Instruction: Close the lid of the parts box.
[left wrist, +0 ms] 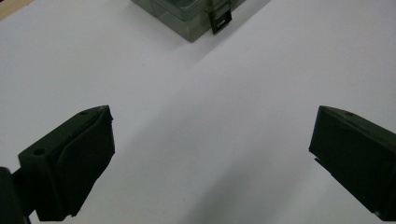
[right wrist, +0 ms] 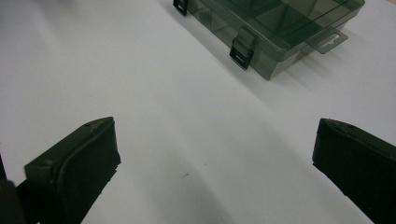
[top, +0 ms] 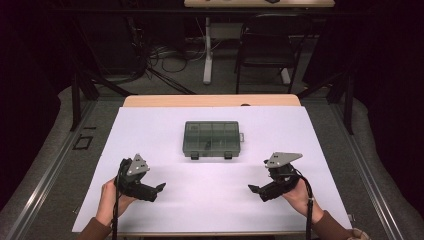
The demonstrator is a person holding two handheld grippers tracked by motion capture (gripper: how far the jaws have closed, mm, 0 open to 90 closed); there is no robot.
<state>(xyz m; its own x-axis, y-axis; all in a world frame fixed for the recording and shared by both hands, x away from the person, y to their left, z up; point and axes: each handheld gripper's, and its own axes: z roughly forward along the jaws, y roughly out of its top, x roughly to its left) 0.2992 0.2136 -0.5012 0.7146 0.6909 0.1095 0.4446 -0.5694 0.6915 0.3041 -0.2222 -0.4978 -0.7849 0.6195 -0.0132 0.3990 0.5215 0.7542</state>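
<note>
A smoky translucent compartment box (top: 212, 139) lies closed at the middle of the white sheet, two black latches on its near side. The box corner (left wrist: 191, 14) with one latch shows at the top of the left gripper view; the box (right wrist: 275, 28) with both latches and a hang tab shows in the right gripper view. My left gripper (top: 161, 188) hovers near the front left, jaws wide apart and holding nothing, also seen as the gripper (left wrist: 210, 144). My right gripper (top: 252, 189) mirrors it at the front right, open and holding nothing, also seen as the gripper (right wrist: 215, 154).
The white sheet (top: 150, 130) covers a wooden table (top: 210, 100). Beyond the table stand a dark chair (top: 267, 45), a white table leg (top: 207, 50) and cables on the floor. Bare sheet lies between the grippers and the box.
</note>
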